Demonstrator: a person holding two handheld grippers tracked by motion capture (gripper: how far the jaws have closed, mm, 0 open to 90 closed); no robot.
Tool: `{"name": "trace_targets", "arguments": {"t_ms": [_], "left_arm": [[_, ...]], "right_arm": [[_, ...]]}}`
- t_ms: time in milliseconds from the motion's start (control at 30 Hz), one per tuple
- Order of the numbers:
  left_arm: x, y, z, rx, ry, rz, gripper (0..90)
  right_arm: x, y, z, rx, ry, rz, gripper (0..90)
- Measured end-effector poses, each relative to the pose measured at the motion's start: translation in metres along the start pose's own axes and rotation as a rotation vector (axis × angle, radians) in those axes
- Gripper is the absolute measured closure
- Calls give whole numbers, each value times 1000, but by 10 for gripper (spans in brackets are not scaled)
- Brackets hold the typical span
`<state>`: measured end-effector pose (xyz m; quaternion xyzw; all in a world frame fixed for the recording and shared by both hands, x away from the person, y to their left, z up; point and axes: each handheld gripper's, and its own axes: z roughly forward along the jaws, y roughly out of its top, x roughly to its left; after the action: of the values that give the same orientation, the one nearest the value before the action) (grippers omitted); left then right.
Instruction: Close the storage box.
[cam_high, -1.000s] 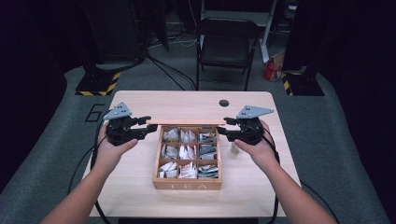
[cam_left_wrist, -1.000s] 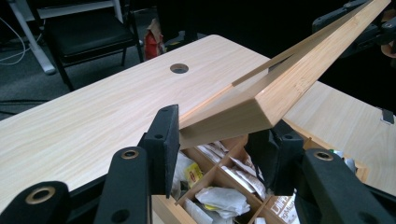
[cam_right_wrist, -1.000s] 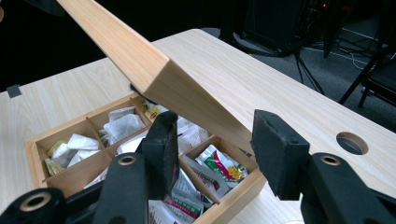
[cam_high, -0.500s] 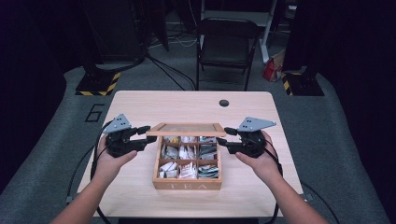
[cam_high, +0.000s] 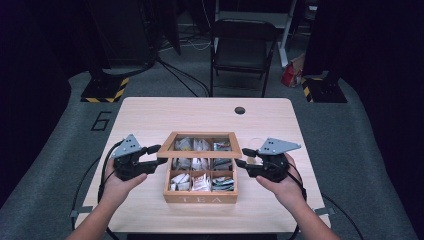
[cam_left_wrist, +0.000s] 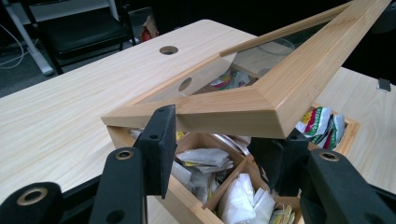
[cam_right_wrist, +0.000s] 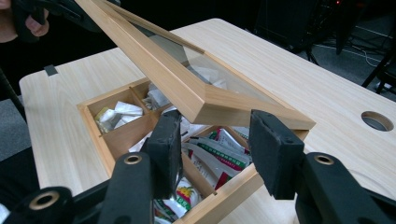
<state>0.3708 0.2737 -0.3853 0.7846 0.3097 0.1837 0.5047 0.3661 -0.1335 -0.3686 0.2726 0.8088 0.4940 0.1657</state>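
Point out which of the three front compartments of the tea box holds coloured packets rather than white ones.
The front-right compartment: its packets show green and dark print, while the front-left compartment and front-middle compartment hold white ones.

Lid (cam_high: 202, 145) tilted over tea box (cam_high: 201, 197)

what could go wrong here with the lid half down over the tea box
The glass-paned lid rests tilted, with each gripper's jaws straddling a front corner, so it might slip and slam onto the tea box. The left gripper and right gripper reach under the frame and may get pinched. Upright tea bags could jam the lid.
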Motion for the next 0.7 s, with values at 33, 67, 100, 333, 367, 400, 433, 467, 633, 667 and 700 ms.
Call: {"name": "trace_targets", "arguments": {"t_ms": [33,67,100,333,367,400,433,467,633,667,700], "left_arm": [[-1,-1,0,-1,0,0,509],[-1,-3,0,-3,1,2,508],[-2,-5,0,-6,1,-1,506],[-5,-12,0,3,0,2,500],[-5,-13,0,5,1,2,499],[-6,-14,1,4,1,1,498],[-6,-15,0,9,3,6,497],[-6,-15,0,9,3,6,497],[-10,-22,0,19,4,15,497],[-10,-23,0,18,3,17,497],[-10,-24,0,22,-4,18,497]], "right_arm": [[1,-1,-1,0,4,2,540],[1,-2,-2,-3,2,-2,551],[3,-2,-4,-4,2,-7,565],[10,-8,-6,6,7,-42,632],[10,-9,-6,9,3,-42,643],[10,-11,-6,8,2,-41,650],[10,-12,-5,8,4,-39,652],[10,-12,-5,8,4,-39,652],[15,-22,-5,-5,0,-20,654],[15,-23,-4,-9,2,-27,653],[16,-25,-4,-12,0,-20,653]]}}
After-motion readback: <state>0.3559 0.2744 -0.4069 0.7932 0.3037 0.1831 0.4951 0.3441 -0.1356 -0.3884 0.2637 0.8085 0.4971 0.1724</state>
